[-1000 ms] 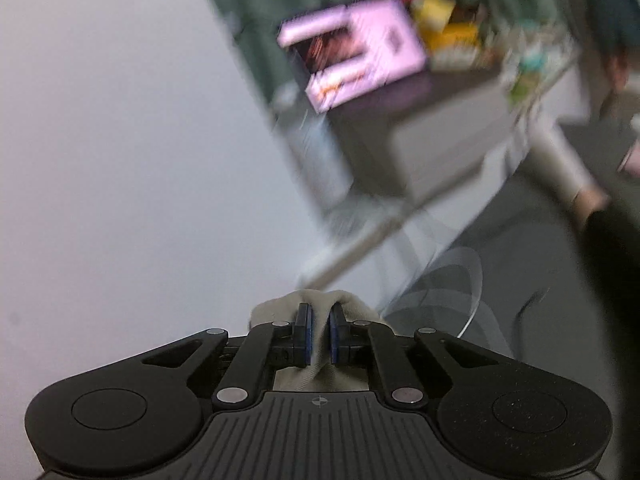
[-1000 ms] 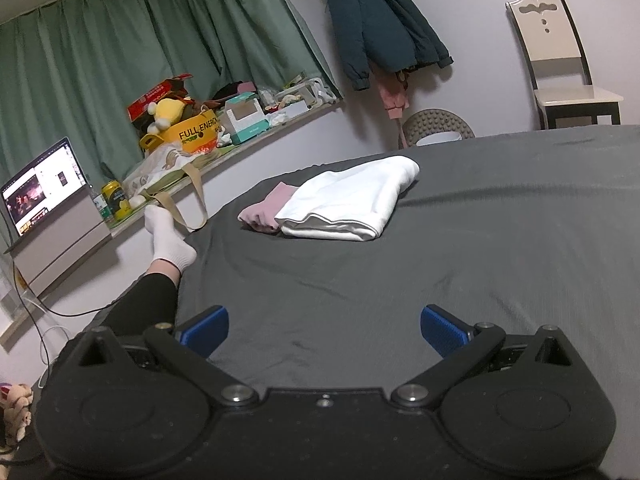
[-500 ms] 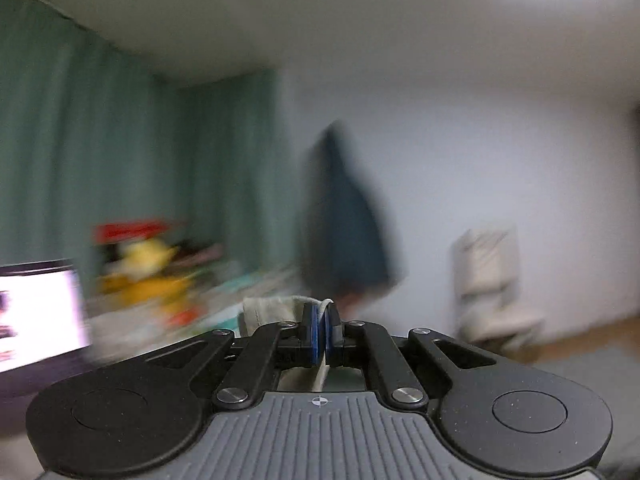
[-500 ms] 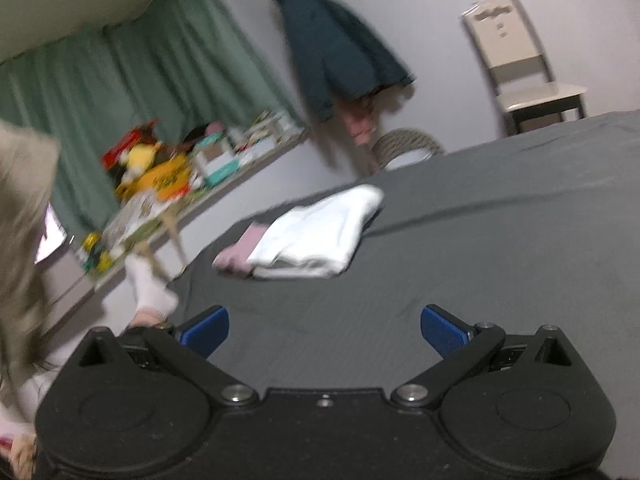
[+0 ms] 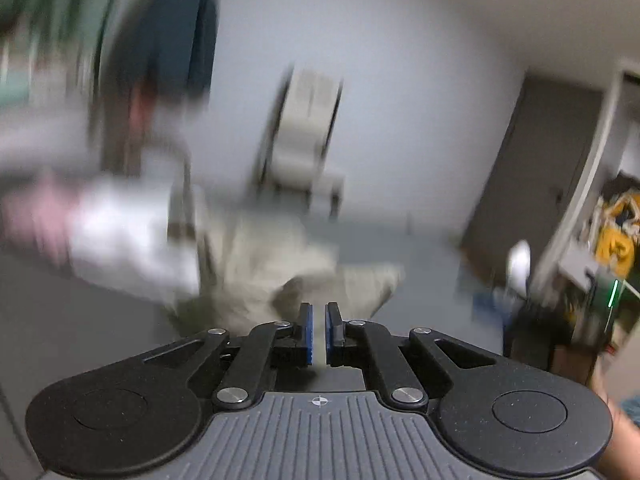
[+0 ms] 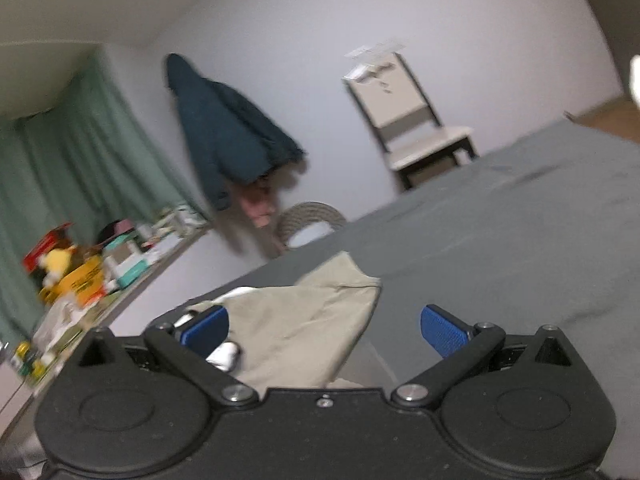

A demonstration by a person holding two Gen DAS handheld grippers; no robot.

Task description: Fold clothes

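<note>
A beige garment (image 5: 256,272) spreads over the grey bed (image 5: 80,320) just past my left gripper (image 5: 319,312). Its blue pads stand a narrow slit apart with the cloth bunched at their tips; the view is blurred. In the right wrist view the same beige garment (image 6: 304,320) lies crumpled on the bed (image 6: 500,232), between and ahead of my right gripper's (image 6: 324,318) wide-open fingers. Nothing is pinched there. A blurred white folded stack (image 5: 128,232) with a pink piece (image 5: 28,216) sits to the left.
A pale chair (image 6: 404,120) stands by the far wall past the bed. A dark jacket (image 6: 228,136) hangs on the wall above a round woven basket (image 6: 312,220). A cluttered shelf (image 6: 80,272) runs along the green curtain at left.
The left gripper swung fast from the laptop side across the room and down toward the bed, carrying the beige garment. The right gripper tilted up and left; the garment now lies before it.
</note>
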